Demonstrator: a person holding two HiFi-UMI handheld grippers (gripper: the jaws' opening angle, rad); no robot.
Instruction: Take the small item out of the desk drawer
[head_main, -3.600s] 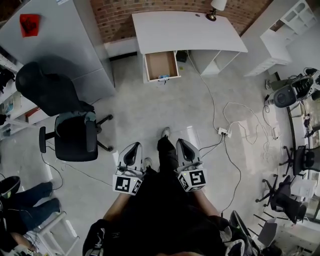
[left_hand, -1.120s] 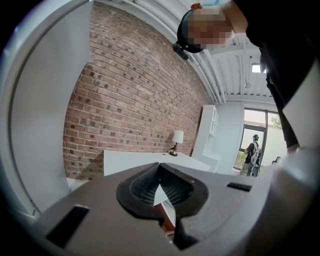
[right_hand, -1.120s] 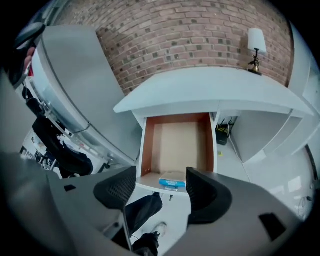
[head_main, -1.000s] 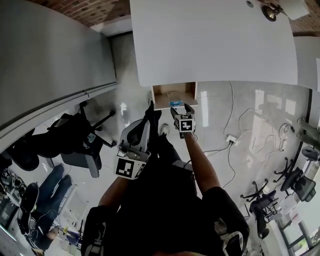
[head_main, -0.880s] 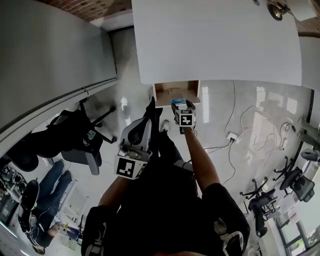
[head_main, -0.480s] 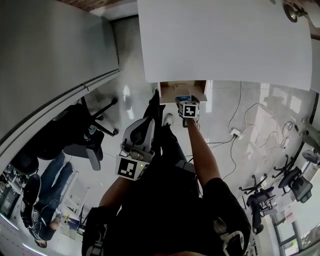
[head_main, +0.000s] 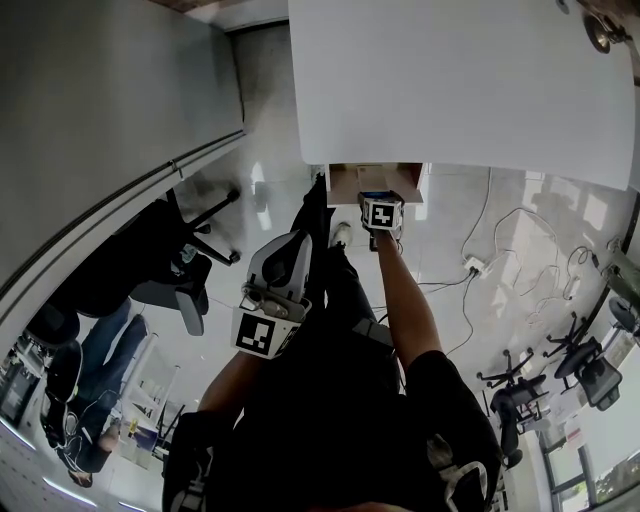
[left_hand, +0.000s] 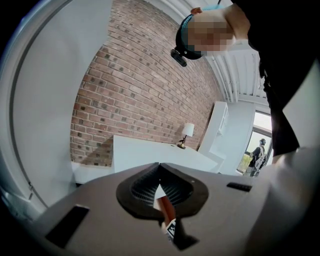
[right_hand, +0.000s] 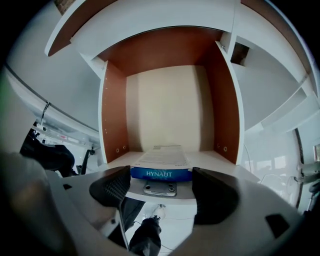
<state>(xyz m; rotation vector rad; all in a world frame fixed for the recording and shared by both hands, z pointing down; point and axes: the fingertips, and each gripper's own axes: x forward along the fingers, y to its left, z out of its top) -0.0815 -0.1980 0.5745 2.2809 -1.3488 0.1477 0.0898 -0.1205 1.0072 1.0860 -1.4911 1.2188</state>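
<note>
The white desk (head_main: 460, 80) has its drawer (head_main: 345, 184) pulled out, with brown wooden walls (right_hand: 114, 112) and a pale bottom. A small flat box (right_hand: 162, 161) with a blue front edge lies at the drawer's front, just behind the metal handle (right_hand: 160, 188); in the head view the box (head_main: 375, 193) shows as a blue spot. My right gripper (right_hand: 161, 186) is level with the drawer front, open wide, the box ahead between its fingers (right_hand: 112, 187) with no contact. In the head view the right gripper (head_main: 379, 203) hangs over the drawer's front edge. My left gripper (left_hand: 159, 168) stays shut and empty near the body.
A black office chair (head_main: 150, 270) stands left of me beside a grey partition (head_main: 100, 120). Cables and a power strip (head_main: 470, 266) lie on the floor to the right. A lamp (head_main: 600, 30) sits on the desk's far corner. More chairs (head_main: 520, 400) stand at the right.
I have come up to the desk. Over the last second the right gripper moved forward to the drawer front, now over the box. The left gripper stayed by the body.
</note>
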